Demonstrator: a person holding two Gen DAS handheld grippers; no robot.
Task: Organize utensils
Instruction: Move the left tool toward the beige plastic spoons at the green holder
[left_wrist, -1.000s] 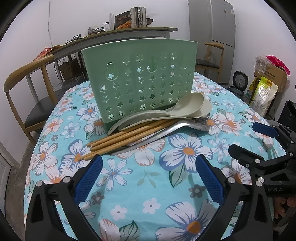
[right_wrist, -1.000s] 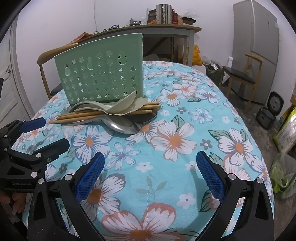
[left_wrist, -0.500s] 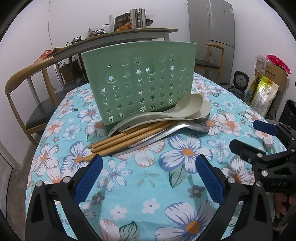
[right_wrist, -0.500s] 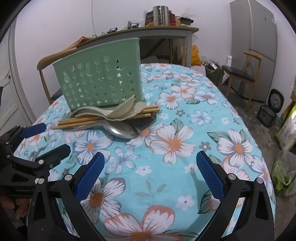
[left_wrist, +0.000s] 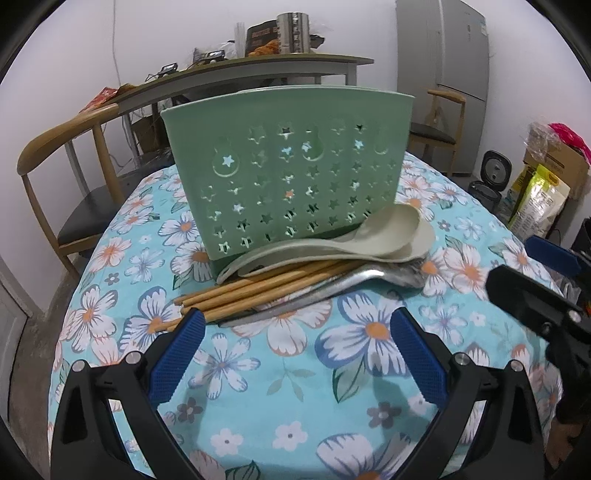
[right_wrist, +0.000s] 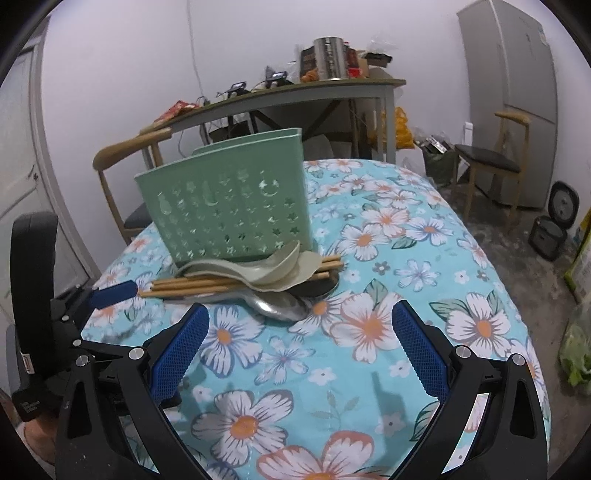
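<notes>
A green perforated utensil holder (left_wrist: 288, 170) (right_wrist: 232, 206) stands upright on the floral tablecloth. In front of it lies a pile: two beige plastic spoons (left_wrist: 351, 243) (right_wrist: 266, 269), several bamboo chopsticks (left_wrist: 258, 291) (right_wrist: 192, 286) and a metal spoon (left_wrist: 332, 286) (right_wrist: 277, 304). My left gripper (left_wrist: 295, 354) is open, just short of the chopstick ends, with nothing between its blue pads. My right gripper (right_wrist: 297, 350) is also open and empty, close to the metal spoon's bowl. Each gripper shows at the edge of the other's view.
The round table (left_wrist: 280, 398) drops away on all sides. A wooden chair (left_wrist: 70, 155) stands at the far left, another chair (right_wrist: 495, 162) and a grey fridge (right_wrist: 517, 92) at the right. Behind stands a cluttered side table (left_wrist: 258, 70). Bags and a cooker lie on the floor.
Both grippers have moved in toward the utensil pile, which now looks larger and nearer. The right view has swung so the holder shows more end-on. Jaws stay open.
</notes>
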